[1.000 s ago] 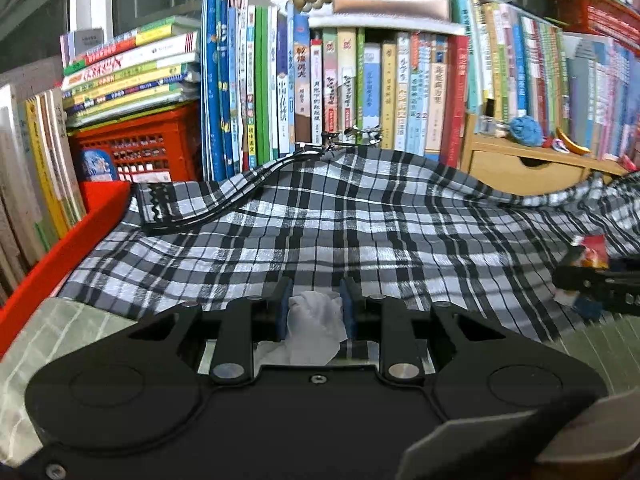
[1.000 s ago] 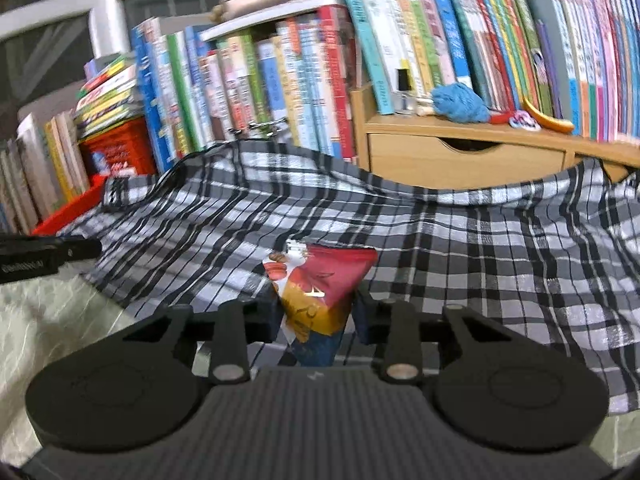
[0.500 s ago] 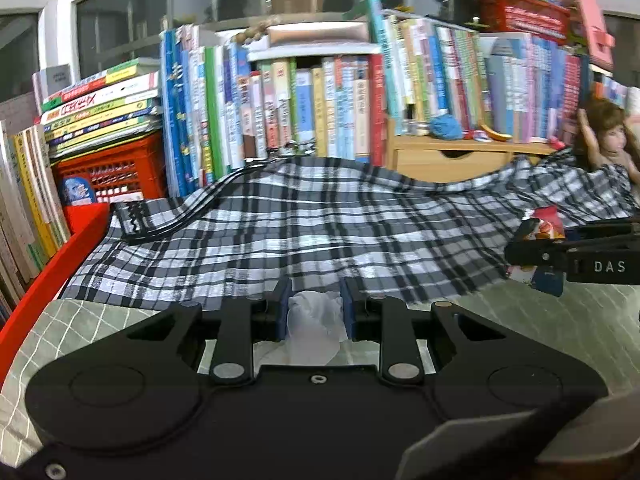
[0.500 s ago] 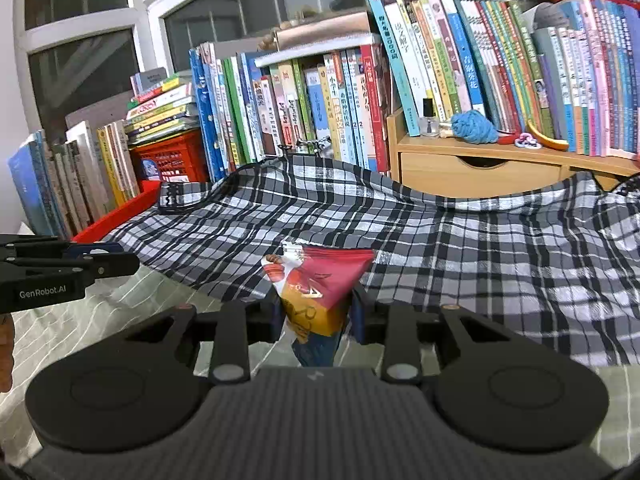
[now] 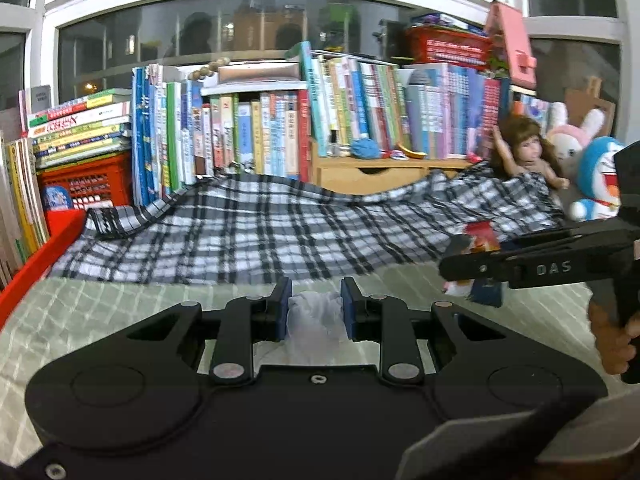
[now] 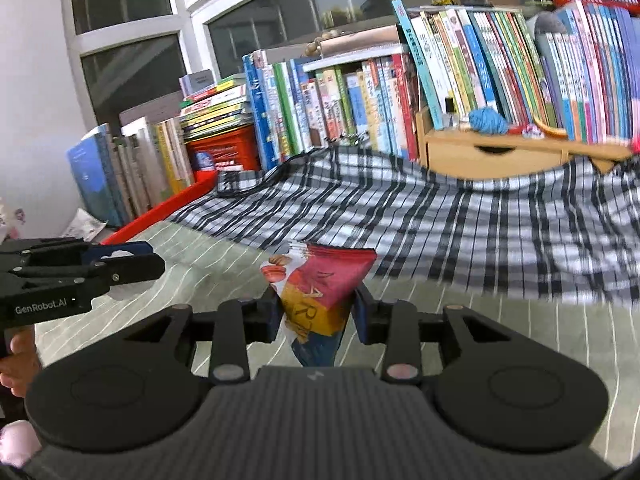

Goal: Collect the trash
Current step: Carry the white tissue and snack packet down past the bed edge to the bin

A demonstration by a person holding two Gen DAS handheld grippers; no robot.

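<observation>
My left gripper (image 5: 315,296) is shut on a crumpled white tissue (image 5: 314,318), held just above the pale green checked sheet (image 5: 100,312). In the right wrist view my right gripper (image 6: 316,300) has a red and yellow snack packet (image 6: 326,276) between its blue pads. Its jaws are opening slightly, and the pads still touch the packet. Each gripper shows in the other's view: the right gripper (image 5: 460,268) with the packet (image 5: 482,236) at the right edge, the left gripper (image 6: 132,266) at the left edge. Both hang in front of the plaid cloth.
A black and white plaid cloth (image 5: 260,240) lies across the sheet ahead. Behind it stand rows of books (image 5: 260,132), a red crate (image 5: 80,188) and a wooden drawer box (image 5: 360,176). A doll (image 5: 520,152) and plush toys (image 5: 596,176) sit far right. A red rail (image 6: 160,216) runs along the left.
Both grippers have drawn back from the plaid cloth and risen, so more sheet shows below them. Each still carries its piece. The right gripper has come further into the left wrist view.
</observation>
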